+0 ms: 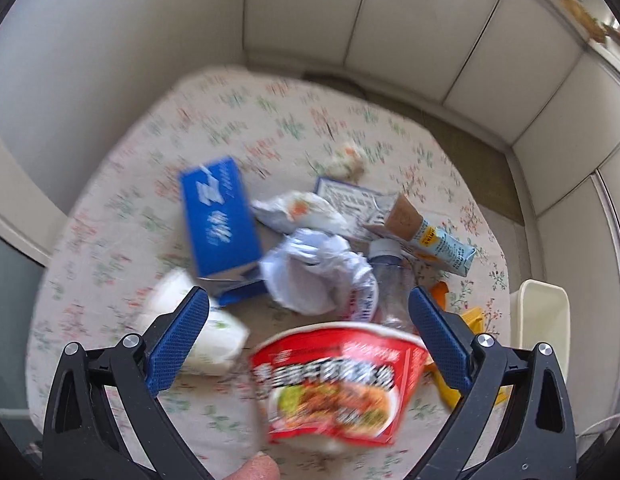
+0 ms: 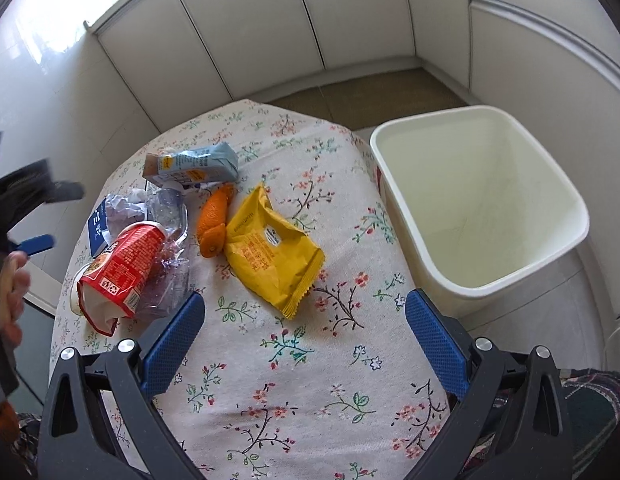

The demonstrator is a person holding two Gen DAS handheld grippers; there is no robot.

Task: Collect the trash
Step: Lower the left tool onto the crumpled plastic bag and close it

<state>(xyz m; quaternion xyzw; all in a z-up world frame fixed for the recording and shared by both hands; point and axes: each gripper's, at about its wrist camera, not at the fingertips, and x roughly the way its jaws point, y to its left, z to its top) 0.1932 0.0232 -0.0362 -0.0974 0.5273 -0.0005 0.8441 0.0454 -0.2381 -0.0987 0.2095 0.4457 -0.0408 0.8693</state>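
The left wrist view is blurred. My left gripper (image 1: 308, 340) hangs open above the trash pile, and the red noodle cup (image 1: 330, 380) lies on its side on the table below its wide jaws. Past the cup are crumpled white paper (image 1: 314, 276), a blue box (image 1: 218, 216), a clear bottle (image 1: 390, 284) and a light-blue carton (image 1: 438, 240). My right gripper (image 2: 302, 340) is open and empty over the flowered tablecloth (image 2: 294, 380). Ahead of it lie a yellow snack bag (image 2: 270, 248) and an orange peel (image 2: 214, 220). The red noodle cup (image 2: 122, 268) is at its left.
An empty white bin (image 2: 482, 200) stands off the table's right edge, seen also as the bin (image 1: 542, 320). A white paper cup (image 1: 198, 328) lies by the left finger. White cabinets and walls surround the table. A person's hand (image 2: 10, 280) is at the left.
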